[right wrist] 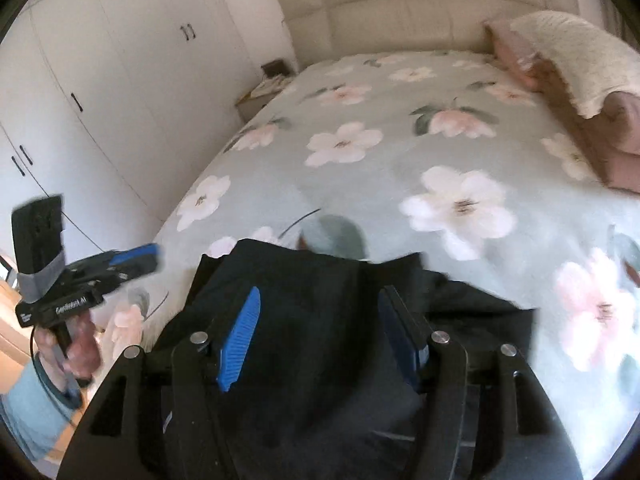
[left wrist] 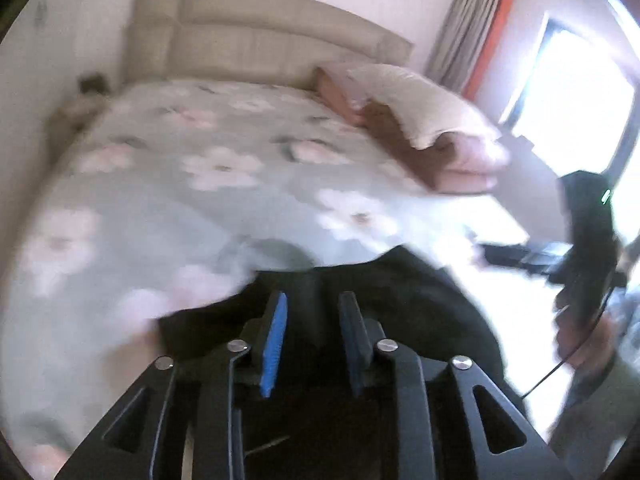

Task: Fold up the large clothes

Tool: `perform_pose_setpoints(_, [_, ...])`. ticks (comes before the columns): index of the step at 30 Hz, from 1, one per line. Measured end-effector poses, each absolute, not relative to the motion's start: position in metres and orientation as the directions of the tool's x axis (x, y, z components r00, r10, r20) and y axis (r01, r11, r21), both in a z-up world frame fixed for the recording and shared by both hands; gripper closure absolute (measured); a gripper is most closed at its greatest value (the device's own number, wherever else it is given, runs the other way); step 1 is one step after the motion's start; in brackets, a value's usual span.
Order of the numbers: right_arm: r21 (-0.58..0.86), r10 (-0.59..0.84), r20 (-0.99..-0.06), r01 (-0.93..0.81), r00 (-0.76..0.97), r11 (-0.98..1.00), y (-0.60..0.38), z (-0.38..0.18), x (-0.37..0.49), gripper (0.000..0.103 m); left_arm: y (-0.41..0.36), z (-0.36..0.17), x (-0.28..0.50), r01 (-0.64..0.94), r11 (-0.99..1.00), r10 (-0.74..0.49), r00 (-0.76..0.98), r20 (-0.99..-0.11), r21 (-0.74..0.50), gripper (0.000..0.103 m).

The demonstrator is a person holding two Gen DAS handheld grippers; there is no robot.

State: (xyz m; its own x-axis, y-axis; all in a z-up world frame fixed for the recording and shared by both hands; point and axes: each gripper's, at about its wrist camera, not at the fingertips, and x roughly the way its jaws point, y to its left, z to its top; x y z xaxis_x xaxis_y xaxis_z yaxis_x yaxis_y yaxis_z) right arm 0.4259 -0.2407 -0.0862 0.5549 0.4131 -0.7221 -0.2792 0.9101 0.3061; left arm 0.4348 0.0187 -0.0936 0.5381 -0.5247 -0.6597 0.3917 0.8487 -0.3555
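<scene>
On the near edge of the floral bedspread (right wrist: 400,112) lies a dark garment (right wrist: 304,288), rumpled and partly folded. Above it the right gripper (right wrist: 320,320) points toward the headboard (right wrist: 420,12), jaws spread wide with nothing between them. Off to the left, the left gripper (right wrist: 150,260) is held level in a bare hand (right wrist: 78,350); its own view shows a moderate gap between the blue pads (left wrist: 276,336), holding nothing.
</scene>
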Motion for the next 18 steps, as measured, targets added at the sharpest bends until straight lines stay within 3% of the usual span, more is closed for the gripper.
perform_pose_setpoints(5, [0.366,0.448,-0.844,-0.292,0.297,0.884,-0.205,-0.154,0.419,0.037,-0.008,-0.169,0.439,0.376,0.772,-0.617,0.254,-0.745,-0.512,0.075])
perform_pose_setpoints(8, [0.298,0.379,-0.898,-0.325,0.224,0.898,-0.202,-0.191,0.37,0.037,-0.016,-0.2,0.388,0.423,0.78,-0.565,0.161,-0.809,-0.461,0.075])
perform_pose_setpoints(12, [0.296,0.363,-0.884,-0.249,0.294,0.922,-0.205,-0.223,0.347,0.038,-0.012,-0.224,0.366,0.399,0.787,-0.575,0.199,-0.794,-0.471,0.075])
perform_pose_setpoints(14, [0.229,0.309,-0.885,-0.252,0.348,0.94,-0.197,-0.232,0.348,0.038,-0.017,-0.234,0.366,0.392,0.806,-0.555,0.239,-0.797,-0.444,0.075])
perform_pose_setpoints(18, [0.162,0.26,-0.884,-0.267,0.387,0.95,-0.191,-0.22,0.34,0.038,-0.021,-0.221,0.358,0.427,0.815,-0.534,0.293,-0.793,-0.392,0.075])
